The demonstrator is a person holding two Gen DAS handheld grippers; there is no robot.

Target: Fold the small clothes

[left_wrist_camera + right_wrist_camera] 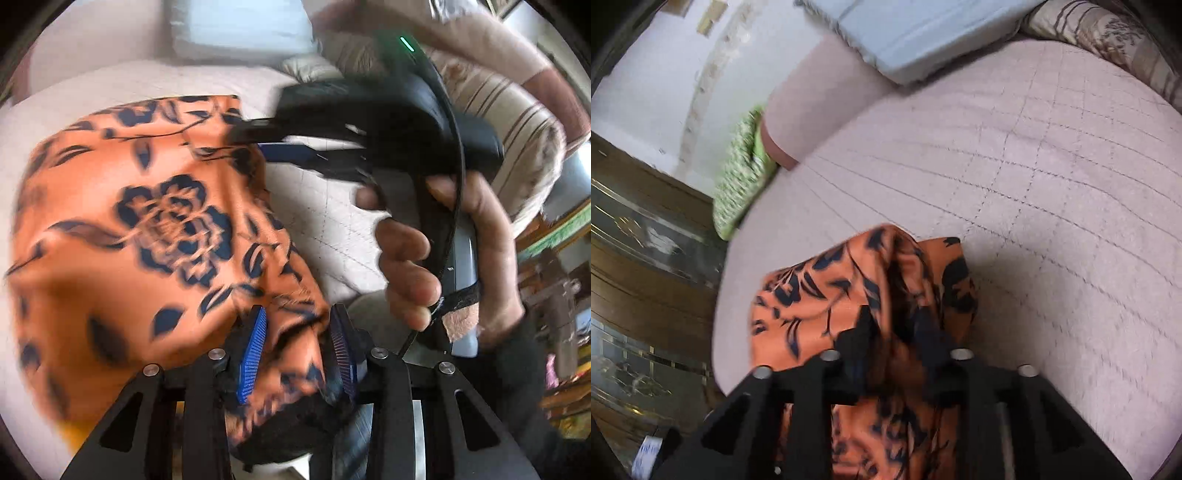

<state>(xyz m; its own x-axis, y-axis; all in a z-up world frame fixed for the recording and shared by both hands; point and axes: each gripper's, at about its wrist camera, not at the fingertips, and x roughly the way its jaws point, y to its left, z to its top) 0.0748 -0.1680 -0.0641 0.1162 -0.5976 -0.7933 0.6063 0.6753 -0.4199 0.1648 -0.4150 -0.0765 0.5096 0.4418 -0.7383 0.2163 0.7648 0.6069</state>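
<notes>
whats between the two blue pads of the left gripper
A bunched fold of the orange floral cloth sits between the left gripper pads, which look clamped on it. The left wrist view shows this.

Both wrist views look down from close above the orange flowered cloth on the quilted bed. The left view faces across it toward the right gripper; both share cloth and bed.
</notes>
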